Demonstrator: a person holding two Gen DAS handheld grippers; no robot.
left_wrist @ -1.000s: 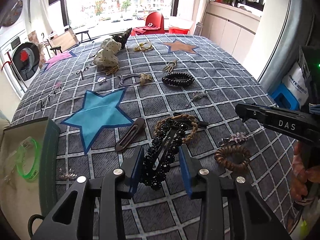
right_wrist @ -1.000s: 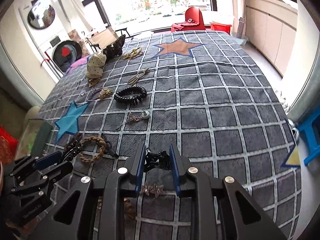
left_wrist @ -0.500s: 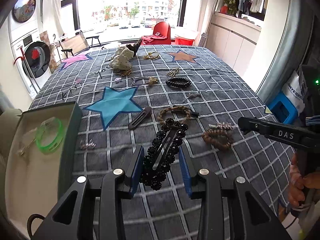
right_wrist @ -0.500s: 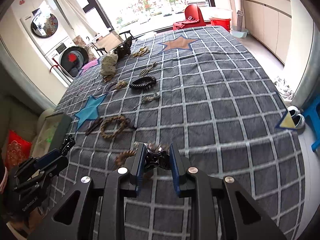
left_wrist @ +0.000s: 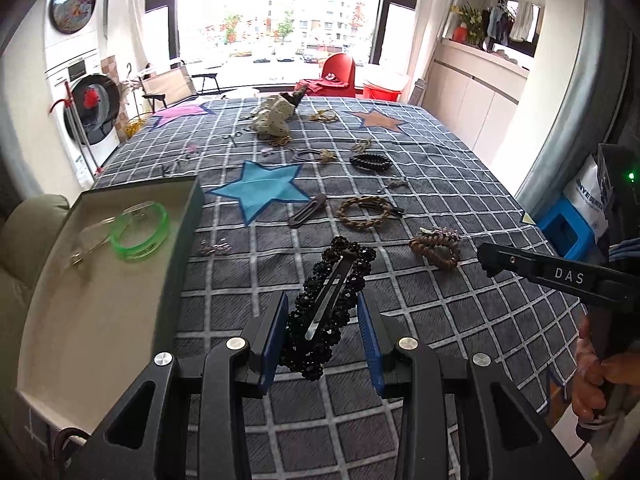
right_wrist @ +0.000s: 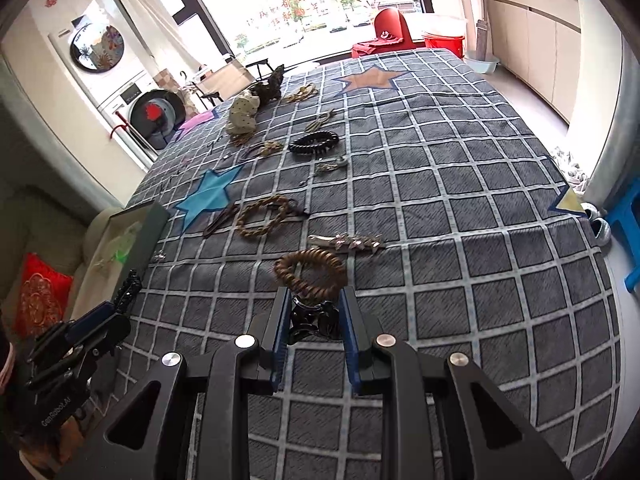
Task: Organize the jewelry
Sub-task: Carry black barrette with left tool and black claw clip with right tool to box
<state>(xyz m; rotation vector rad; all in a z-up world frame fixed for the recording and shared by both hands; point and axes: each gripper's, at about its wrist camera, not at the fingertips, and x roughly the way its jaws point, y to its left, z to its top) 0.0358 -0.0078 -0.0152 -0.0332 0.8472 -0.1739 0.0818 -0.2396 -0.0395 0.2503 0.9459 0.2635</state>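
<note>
Beaded hair clip [left_wrist: 329, 307] pinched between left fingers [left_wrist: 275, 340], above bedspread [left_wrist: 420, 160]

Left tool [left_wrist: 322, 332], right tool [right_wrist: 314, 330]: both clamped, tilted downward.

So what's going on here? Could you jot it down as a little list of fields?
Setting: bed cover with a grid and star pattern
Left gripper: shut on a black beaded hair clip, lifted off the cover
Right gripper: shut on a small black clip
Box: open, at the bed's left edge, holds a green bangle
On the cover: brown bead bracelet, braided band, black coil hair tie, other small pieces
</note>
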